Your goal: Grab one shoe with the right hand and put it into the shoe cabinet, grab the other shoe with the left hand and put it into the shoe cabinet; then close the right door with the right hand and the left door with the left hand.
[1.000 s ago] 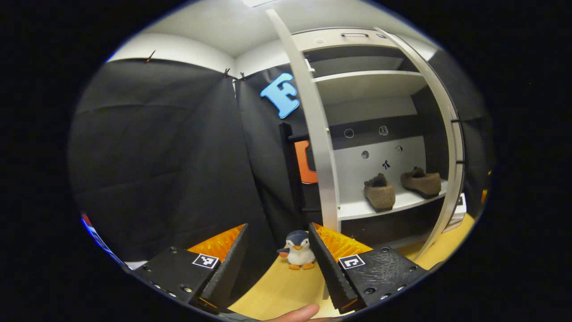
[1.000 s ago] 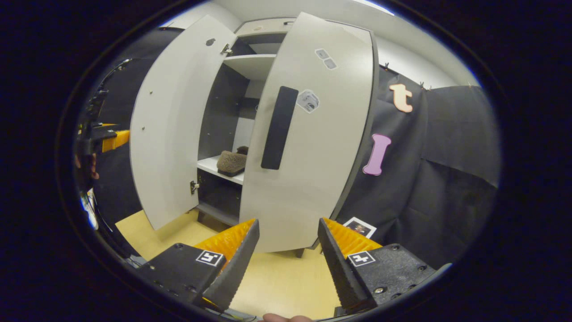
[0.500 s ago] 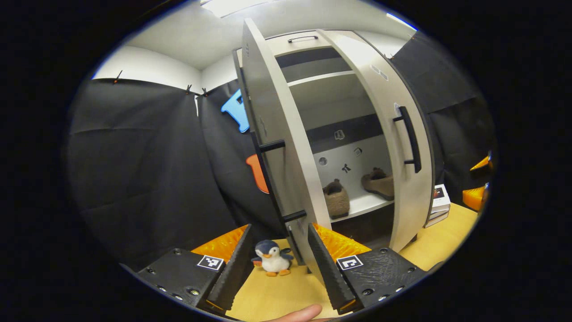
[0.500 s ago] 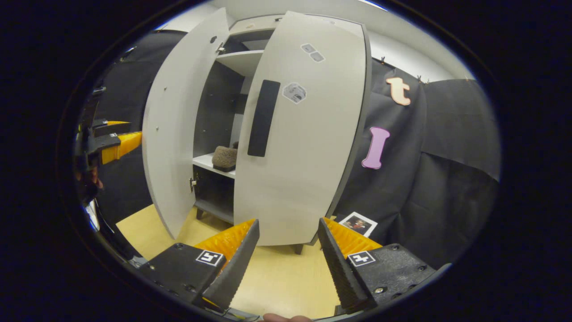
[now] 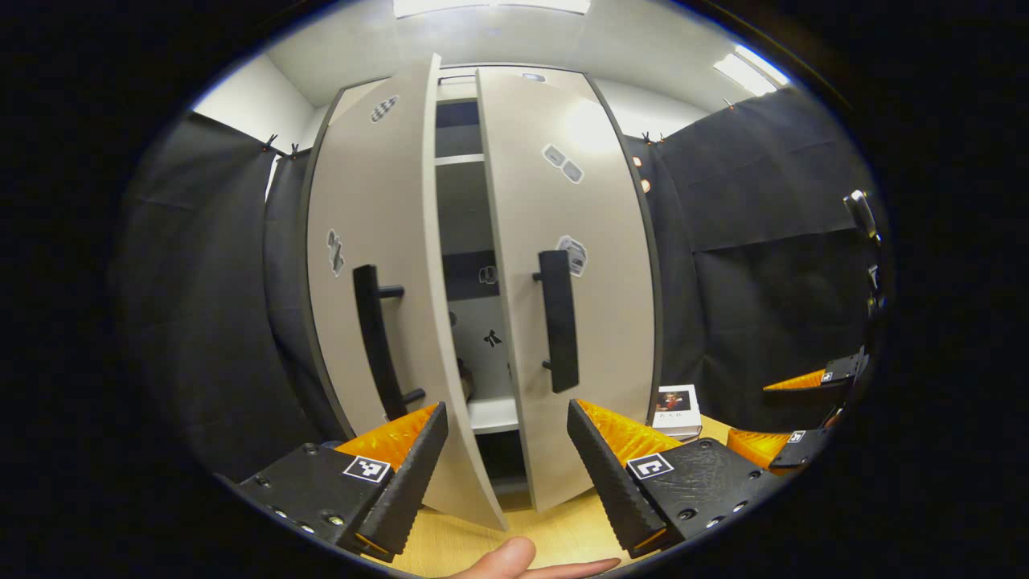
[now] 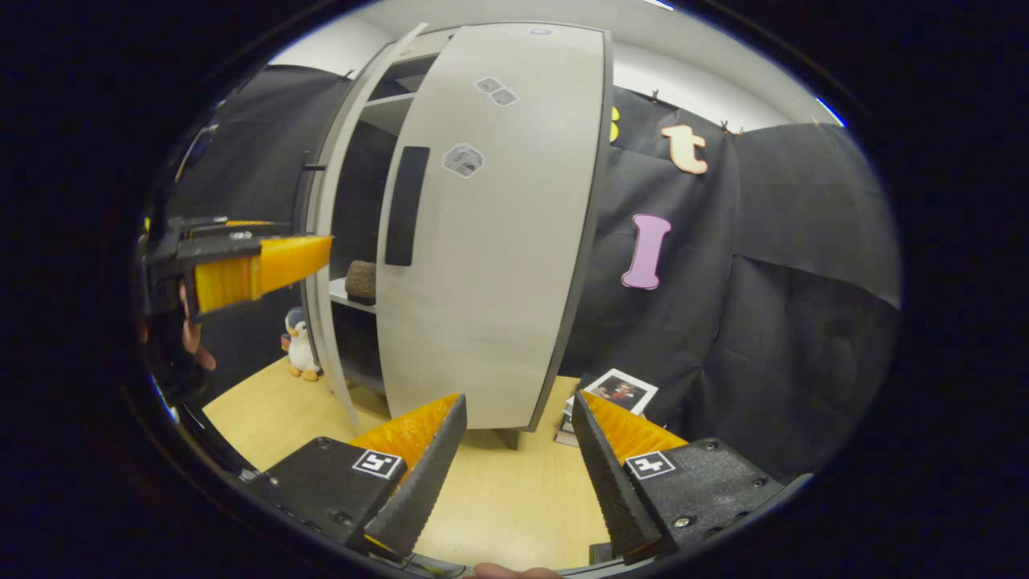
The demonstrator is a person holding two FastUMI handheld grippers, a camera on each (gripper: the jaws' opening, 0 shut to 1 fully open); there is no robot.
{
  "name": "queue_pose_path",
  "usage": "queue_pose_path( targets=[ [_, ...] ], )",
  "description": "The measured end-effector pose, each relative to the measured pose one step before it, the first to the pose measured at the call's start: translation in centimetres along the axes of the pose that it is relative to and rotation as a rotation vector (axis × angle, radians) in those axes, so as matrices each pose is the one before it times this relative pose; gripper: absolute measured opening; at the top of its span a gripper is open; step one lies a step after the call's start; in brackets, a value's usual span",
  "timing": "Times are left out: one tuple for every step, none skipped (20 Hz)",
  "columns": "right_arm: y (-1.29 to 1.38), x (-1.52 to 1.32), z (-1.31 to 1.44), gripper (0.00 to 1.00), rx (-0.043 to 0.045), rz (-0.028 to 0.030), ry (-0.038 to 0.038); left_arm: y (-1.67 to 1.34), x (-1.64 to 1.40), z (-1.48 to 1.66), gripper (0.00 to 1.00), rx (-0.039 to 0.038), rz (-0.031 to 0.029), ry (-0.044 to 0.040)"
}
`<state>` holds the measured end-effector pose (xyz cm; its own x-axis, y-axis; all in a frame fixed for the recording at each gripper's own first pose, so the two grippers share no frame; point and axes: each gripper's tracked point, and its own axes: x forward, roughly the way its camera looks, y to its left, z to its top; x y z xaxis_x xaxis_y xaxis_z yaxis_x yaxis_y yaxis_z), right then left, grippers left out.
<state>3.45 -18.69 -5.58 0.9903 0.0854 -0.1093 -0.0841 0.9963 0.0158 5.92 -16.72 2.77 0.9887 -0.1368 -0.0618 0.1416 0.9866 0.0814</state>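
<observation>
Left gripper view: my left hand-held gripper [image 5: 502, 450] hangs with its jaws spread and nothing between them, a fingertip of my hand [image 5: 514, 556] showing at the bottom edge. Just beyond the fingers stands the shoe cabinet [image 5: 482, 241], both doors nearly shut — the left door [image 5: 370, 241] is ajar with its lower edge close to the inner side of my left finger, though I cannot tell whether they touch. The right door [image 5: 579, 241] stands slightly ajar beside it, and a narrow gap between the two shows the white shelf [image 5: 492, 414] inside. Each door carries a dark bar handle. A small stack of books [image 5: 675, 406] lies on the wooden floor [image 5: 482, 547] by the cabinet's right foot, and my other gripper shows far off at the right edge.

Right gripper view: my right hand-held gripper [image 6: 514, 466] is likewise open and empty, held back from the right door [image 6: 498, 241] and apart from it. Through the gap at the door's left edge one brown shoe [image 6: 361, 281] sits on the shelf inside the cabinet — the second shoe is hidden behind the door. My left gripper reaches in from the left, near the left door's edge. A toy penguin [image 6: 301, 344] stands on the floor beside the cabinet.
</observation>
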Motion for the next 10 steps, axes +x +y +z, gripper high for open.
queue_pose_path(
  targets=[
    [-0.147, 0.110, 0.080, 0.87, 0.02075, -0.00271, -0.00615, -0.191, -0.463, -0.550, 0.87, 0.00336, 0.02185, 0.01069],
    [0.169, 0.136, 0.202, 0.87, 0.01214, 0.00518, -0.01120, 0.031, -0.869, -0.667, 0.94, -0.00948, 0.01931, 0.01209],
    [0.131, 0.254, 0.177, 0.87, -0.00265, 0.00505, -0.00866, -0.161, -0.739, -0.573, 0.94, -0.01734, 0.01158, 0.01874],
    [0.211, 0.305, 0.078, 0.87, -0.00747, 0.01568, -0.00776, -0.022, -0.575, -0.723, 0.94, -0.01855, 0.01690, 0.01972],
    [0.527, 0.353, 0.178, 0.87, -0.00647, 0.02273, -0.00583, 0.190, -0.336, -0.532, 0.94, -0.01502, 0.02157, 0.01899],
    [0.608, 0.252, 0.086, 0.87, -0.00437, 0.02837, -0.00603, 0.357, -0.188, -0.510, 0.94, -0.01457, 0.02129, 0.02166],
    [0.717, 0.251, 0.297, 0.87, -0.00140, 0.03092, -0.00648, 0.472, -0.170, -0.420, 0.94, -0.01350, 0.02345, 0.02050],
    [0.464, 0.256, 0.050, 0.87, -0.00166, 0.02611, -0.00862, 0.673, -0.143, -0.313, 0.94, -0.01537, 0.02929, 0.01768],
    [0.620, 0.231, 0.368, 0.88, 0.00205, 0.02529, -0.01335, 0.731, -0.189, -0.073, 0.94, -0.02272, 0.03002, 0.01274],
    [0.548, 0.129, 0.228, 0.88, 0.00188, 0.02457, -0.01416, 0.276, -0.164, -0.070, 0.94, -0.02029, 0.02236, 0.00778]
  ],
)
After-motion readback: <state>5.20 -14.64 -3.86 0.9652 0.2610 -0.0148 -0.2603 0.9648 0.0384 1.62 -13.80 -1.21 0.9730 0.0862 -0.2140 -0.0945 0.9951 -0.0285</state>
